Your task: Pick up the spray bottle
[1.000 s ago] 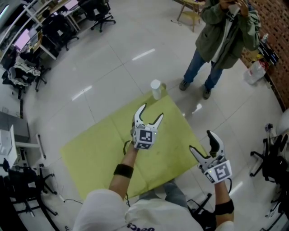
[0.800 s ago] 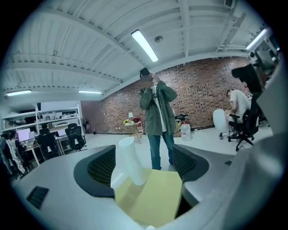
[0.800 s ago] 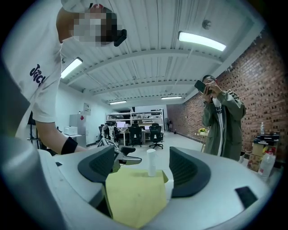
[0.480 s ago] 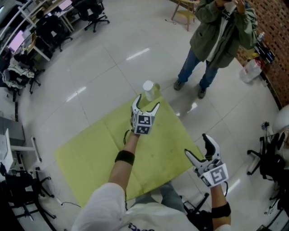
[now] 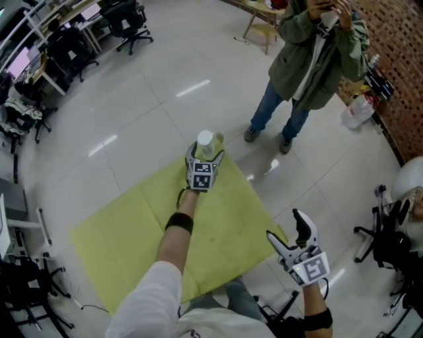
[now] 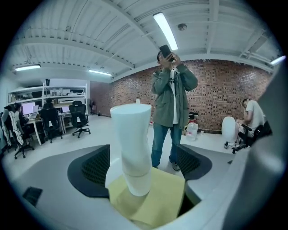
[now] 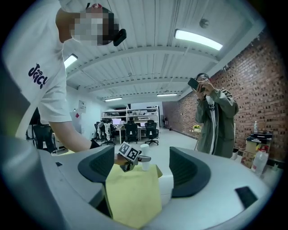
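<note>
Bottle (image 6: 131, 148) upright at surface's (image 5: 132, 231) far corner, between left gripper (image 5: 205, 153) fingers, fingers spread with gaps either side, bottle's lower part hidden in head view, right gripper (image 5: 285, 228) fingers spread, empty, off the surface's edge.

Glossy white floor (image 5: 132, 86), brick wall (image 5: 396, 66), office chairs (image 5: 127, 14)

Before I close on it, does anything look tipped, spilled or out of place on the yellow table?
Nothing is spilled or damaged. The white spray bottle stands upright between the jaws of the open left gripper. One thing to note: it sits right at the far corner of the yellow table, close to the edge.
</note>
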